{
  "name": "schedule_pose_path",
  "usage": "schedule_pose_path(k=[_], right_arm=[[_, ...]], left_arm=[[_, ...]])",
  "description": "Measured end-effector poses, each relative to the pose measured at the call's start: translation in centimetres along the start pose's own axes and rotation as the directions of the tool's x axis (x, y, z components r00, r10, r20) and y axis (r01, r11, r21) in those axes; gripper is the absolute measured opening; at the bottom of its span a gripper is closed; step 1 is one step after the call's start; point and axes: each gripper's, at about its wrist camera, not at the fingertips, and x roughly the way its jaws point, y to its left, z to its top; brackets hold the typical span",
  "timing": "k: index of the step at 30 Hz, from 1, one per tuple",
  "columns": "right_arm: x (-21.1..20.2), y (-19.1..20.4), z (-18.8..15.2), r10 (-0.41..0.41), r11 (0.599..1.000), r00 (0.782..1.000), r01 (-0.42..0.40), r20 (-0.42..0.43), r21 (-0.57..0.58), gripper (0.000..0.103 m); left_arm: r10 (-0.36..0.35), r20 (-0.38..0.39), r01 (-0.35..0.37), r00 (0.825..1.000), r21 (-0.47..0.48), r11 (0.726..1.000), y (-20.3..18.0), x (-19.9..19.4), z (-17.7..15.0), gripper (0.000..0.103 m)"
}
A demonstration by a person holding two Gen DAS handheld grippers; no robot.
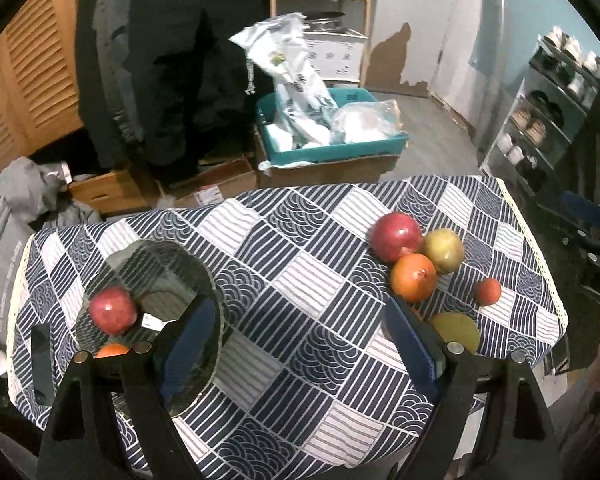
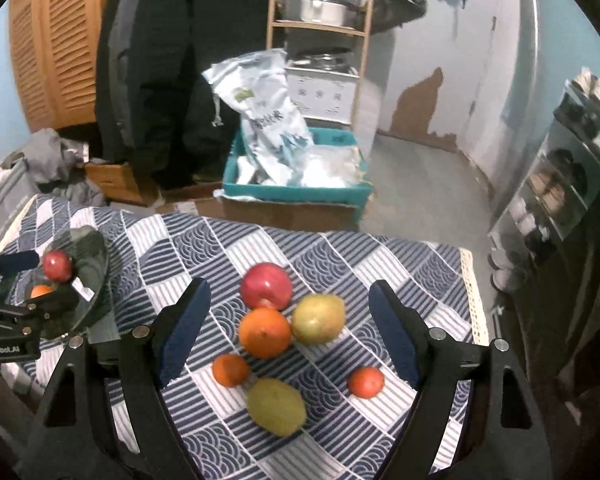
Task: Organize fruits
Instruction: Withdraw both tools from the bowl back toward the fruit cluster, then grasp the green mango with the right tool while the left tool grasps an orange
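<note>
**Desk:** Where's the loose fruit?

**Operator:** Between and just ahead of my right claw (image 2: 288, 332), its jaws spread and empty: one big red apple (image 2: 265, 286), one large orange (image 2: 264, 332), one yellow-green pear (image 2: 318, 319), one green lemon-shaped fruit (image 2: 276, 406), two small tangerines (image 2: 230, 369).

**Desk:** Handling?

**Operator:** I'd judge them firm, rounded, apt to roll; I'd grip across the widest part. Left claw (image 1: 300, 340), released, has the dark glass bowl (image 1: 180, 264) at its left finger, holding one red apple (image 1: 113, 309) and one orange fruit (image 1: 113, 350).

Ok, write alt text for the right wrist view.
The open right gripper hovers empty over six loose fruits on a blue-and-white patterned tablecloth, led by a red apple and a large orange. At far left, a glass bowl holds two more.
</note>
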Motion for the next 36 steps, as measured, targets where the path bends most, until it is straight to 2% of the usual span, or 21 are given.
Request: schedule_pose_path(k=[10,15,23,30,36], right_arm=[[1.7,-2.1,-2.4,0.023,0.999,0.997,-0.021,-0.067,0.028,0.081],[3.8,-2.6,-4.0,0.055,0.998,0.989,-0.051,-0.134,0.035,0.081],[7.9,-2.2,-7.2,0.117,0.993,0.954,-0.11,-0.275,0.041,0.081],[10.4,-1.3,-9.5,0.127,0.991,0.921,-0.13,-0.368,0.016,0.081],[12.5,-0.4,-11.2,0.136,0.988,0.887,-0.153,-0.442,-0.005,0.081]], left_arm=[[0.001,-0.043,0.001,0.999,0.062,0.998,-2.9,2.3,-0.6,0.088],[-0.006,-0.078,0.011,0.997,0.074,0.997,-3.4,4.1,-1.3,0.088],[0.012,-0.135,0.002,0.991,0.108,0.994,-3.9,7.3,-2.6,0.088],[0.019,-0.21,0.001,0.978,0.096,0.995,-3.6,10.3,-4.0,0.088],[0.039,-0.227,-0.012,0.973,0.12,0.993,-3.8,11.3,-4.7,0.088]])
